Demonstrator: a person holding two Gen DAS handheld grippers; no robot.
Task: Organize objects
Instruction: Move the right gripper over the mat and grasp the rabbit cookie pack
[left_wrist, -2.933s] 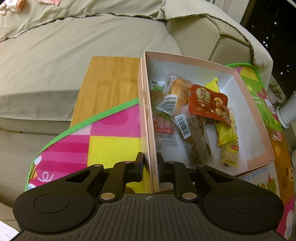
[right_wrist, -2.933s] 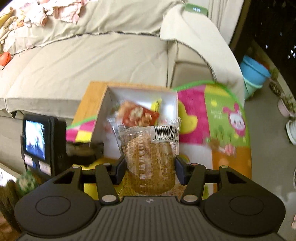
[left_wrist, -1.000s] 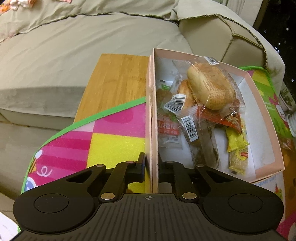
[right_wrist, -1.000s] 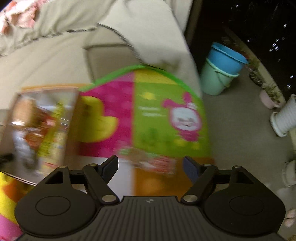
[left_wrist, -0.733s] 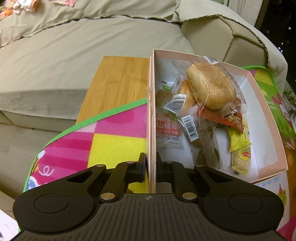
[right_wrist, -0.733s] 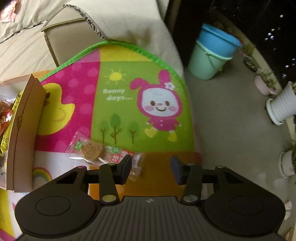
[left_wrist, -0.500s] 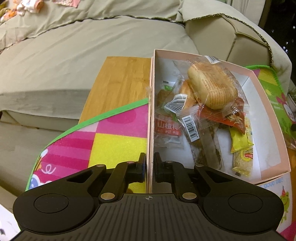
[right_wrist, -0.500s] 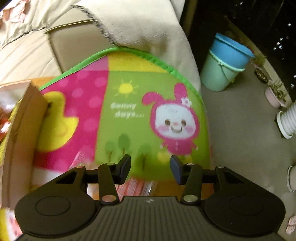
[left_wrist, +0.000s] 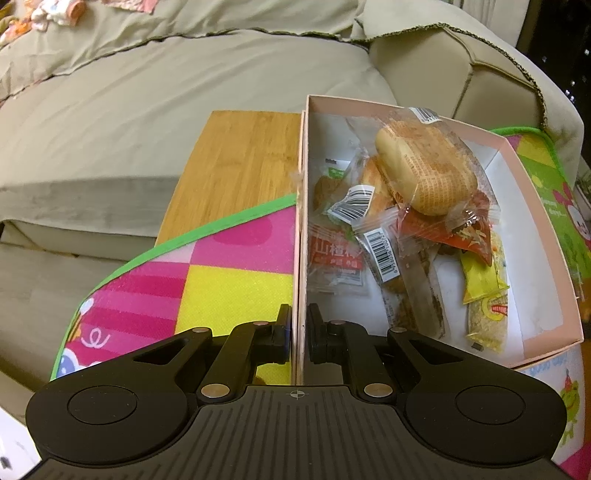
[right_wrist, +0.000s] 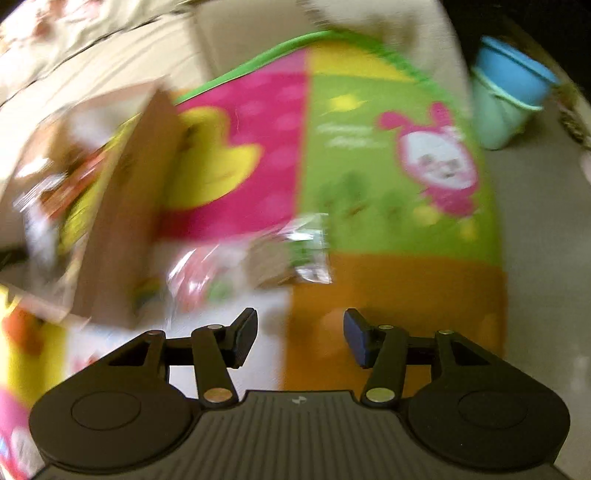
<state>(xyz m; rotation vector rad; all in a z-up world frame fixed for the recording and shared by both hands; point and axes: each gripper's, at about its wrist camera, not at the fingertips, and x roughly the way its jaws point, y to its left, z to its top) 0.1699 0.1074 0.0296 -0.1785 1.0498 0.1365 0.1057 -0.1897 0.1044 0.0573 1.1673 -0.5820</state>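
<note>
Gathering loose snacks into the pink box (left_wrist: 532, 192) looks like the step in hand: the left gripper (left_wrist: 300, 332) pinches the box's near wall, steadying it. The right gripper (right_wrist: 300, 338), jaws parting and empty, hangs short of a clear snack packet (right_wrist: 255, 262) on the play mat (right_wrist: 399, 295) beside the box; it must reach forward and straddle that.

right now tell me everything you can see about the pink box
The pink box is an open, lidless rectangular carton that looks like thin cardboard, pale pink outside and white inside. It sits upright, partly on the colourful play mat and partly on a bamboo board beside the sofa. Wrapped snacks are piled inside, with a wrapped bun on top. The left gripper is shut on its near left wall, one finger inside and one outside.
</note>
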